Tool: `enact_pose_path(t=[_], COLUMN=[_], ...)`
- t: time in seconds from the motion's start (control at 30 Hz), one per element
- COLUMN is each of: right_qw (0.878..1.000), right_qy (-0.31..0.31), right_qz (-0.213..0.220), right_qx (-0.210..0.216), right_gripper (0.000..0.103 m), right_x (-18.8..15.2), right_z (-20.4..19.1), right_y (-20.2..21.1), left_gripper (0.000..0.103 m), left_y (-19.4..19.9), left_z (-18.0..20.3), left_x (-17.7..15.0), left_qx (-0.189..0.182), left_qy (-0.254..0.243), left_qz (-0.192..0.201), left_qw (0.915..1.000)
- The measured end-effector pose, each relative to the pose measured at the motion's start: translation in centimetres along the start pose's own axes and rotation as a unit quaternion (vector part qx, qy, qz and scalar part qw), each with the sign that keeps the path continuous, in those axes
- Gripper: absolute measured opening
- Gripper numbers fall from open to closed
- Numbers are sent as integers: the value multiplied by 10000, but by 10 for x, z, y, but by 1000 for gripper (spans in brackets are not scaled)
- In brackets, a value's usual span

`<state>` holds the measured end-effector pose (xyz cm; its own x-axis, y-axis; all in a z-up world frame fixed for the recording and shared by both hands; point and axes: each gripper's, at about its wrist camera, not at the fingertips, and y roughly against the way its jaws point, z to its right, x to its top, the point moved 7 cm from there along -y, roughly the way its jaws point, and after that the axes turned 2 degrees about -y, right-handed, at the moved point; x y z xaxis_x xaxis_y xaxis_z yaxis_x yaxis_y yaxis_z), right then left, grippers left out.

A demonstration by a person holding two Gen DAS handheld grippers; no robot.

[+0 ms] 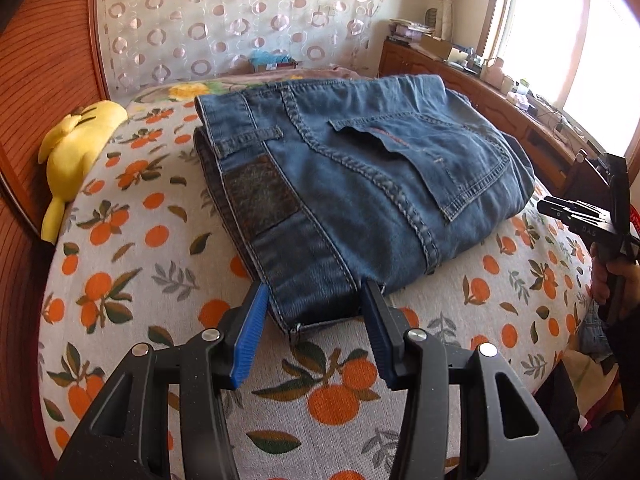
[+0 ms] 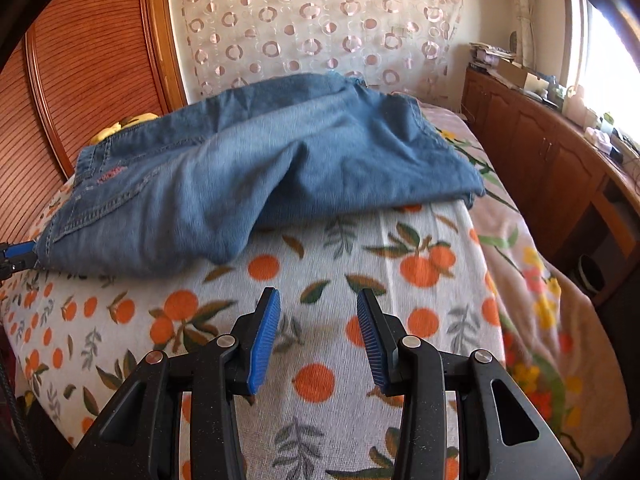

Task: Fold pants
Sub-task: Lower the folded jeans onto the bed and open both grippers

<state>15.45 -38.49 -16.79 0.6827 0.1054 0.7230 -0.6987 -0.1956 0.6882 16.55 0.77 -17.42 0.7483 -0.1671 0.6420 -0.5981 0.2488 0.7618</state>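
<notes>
Blue-padded fingers (image 1: 250, 336) of the left gripper (image 1: 316, 296) are spread wide, with the near waistband corner of the jeans (image 1: 360, 176) lying between them; neither pad is seen pressing the cloth, so nothing is clamped. Fingers (image 2: 264, 340) of the right gripper (image 2: 318, 302) are likewise spread apart and nothing is held; they are poised over bare bedspread (image 2: 312, 380), near the jeans' fold but apart from it. The orange-patterned bedspread is laid over a bed, and a wooden headboard (image 1: 44, 72) is seen at the left. The jeans are folded into a thick stack in the middle of the bedspread, back pocket (image 1: 440, 160) and belt loop (image 1: 250, 138) facing up. A yellow plush toy (image 1: 72, 152) is propped against the headboard, well apart from the jeans.
</notes>
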Motion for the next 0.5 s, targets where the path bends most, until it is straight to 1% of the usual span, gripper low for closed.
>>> enact_pose_path(t=[0.17,0.3,0.5], right_qw=[9999,9997,9998], right_qy=[-91,-244,-192], right_qz=[20,-1,36], right_qx=[44,67,-9], right_gripper=[42,42,42], right_x=[5,2,-1], right_z=[4,8,4], right_y=[-4,-6,-6], left_gripper=[49,49,49], left_y=[-6,-5,-5], left_z=[-3,-3,0], left_x=[-4,-6,-5], left_qx=[-70,-114,-131], left_qy=[31,51,35], left_qz=[-84,-64,6], left_qw=[9999,9999,9999])
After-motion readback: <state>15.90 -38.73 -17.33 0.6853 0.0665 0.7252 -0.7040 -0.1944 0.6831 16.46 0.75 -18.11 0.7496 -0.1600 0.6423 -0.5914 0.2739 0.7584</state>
